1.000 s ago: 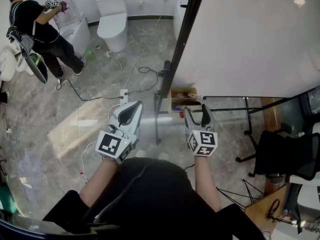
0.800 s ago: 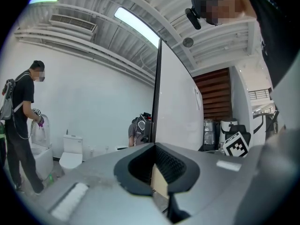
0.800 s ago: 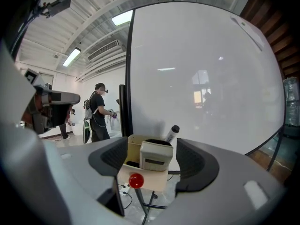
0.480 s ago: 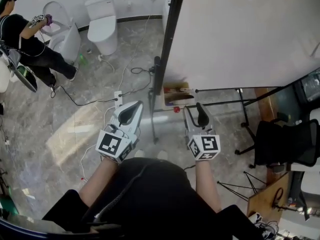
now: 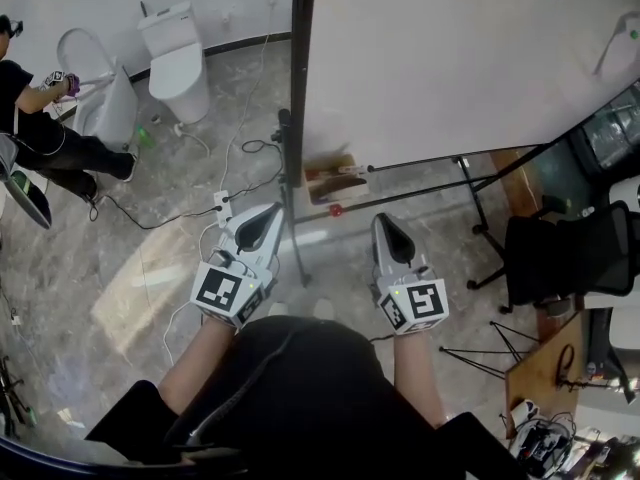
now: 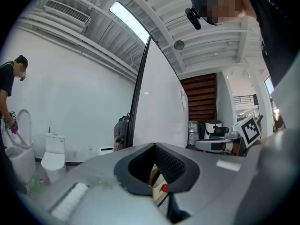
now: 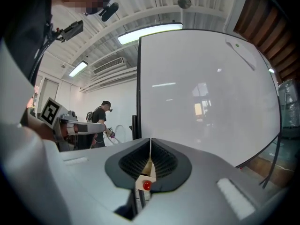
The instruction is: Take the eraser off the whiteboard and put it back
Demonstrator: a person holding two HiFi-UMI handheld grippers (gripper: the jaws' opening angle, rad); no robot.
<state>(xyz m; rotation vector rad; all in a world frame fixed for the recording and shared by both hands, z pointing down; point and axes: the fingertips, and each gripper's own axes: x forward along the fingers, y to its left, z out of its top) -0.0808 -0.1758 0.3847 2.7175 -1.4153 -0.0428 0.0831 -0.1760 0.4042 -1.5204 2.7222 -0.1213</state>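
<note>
Head view, from the left: a second person [image 5: 50, 143] works at a toilet [image 5: 105, 108], well apart from the task. Nearer, the left hand-held gripper [image 5: 273, 211] points level toward the board's stand, its jaws together with nothing between them. Just beyond it and to the right, a small tray [image 5: 312, 180] sits at the lower left corner of the whiteboard [image 5: 450, 58]. The eraser is too small to pick out for sure. Nothing like it shows on the bare board face, so I judge that it lies among the things in that tray. The right hand-held gripper [image 5: 386, 221] hangs near the tray but apart from it; its jaws have just been closing and meet, empty. That suggests the eraser is already back in its place.

An eraser of this kind should be light and stiff in the body. Its soft felt face would give a little, and its smooth back may slip. The best hold is across its two long sides near the middle, with the pads on the hard shell, not on the felt
</note>
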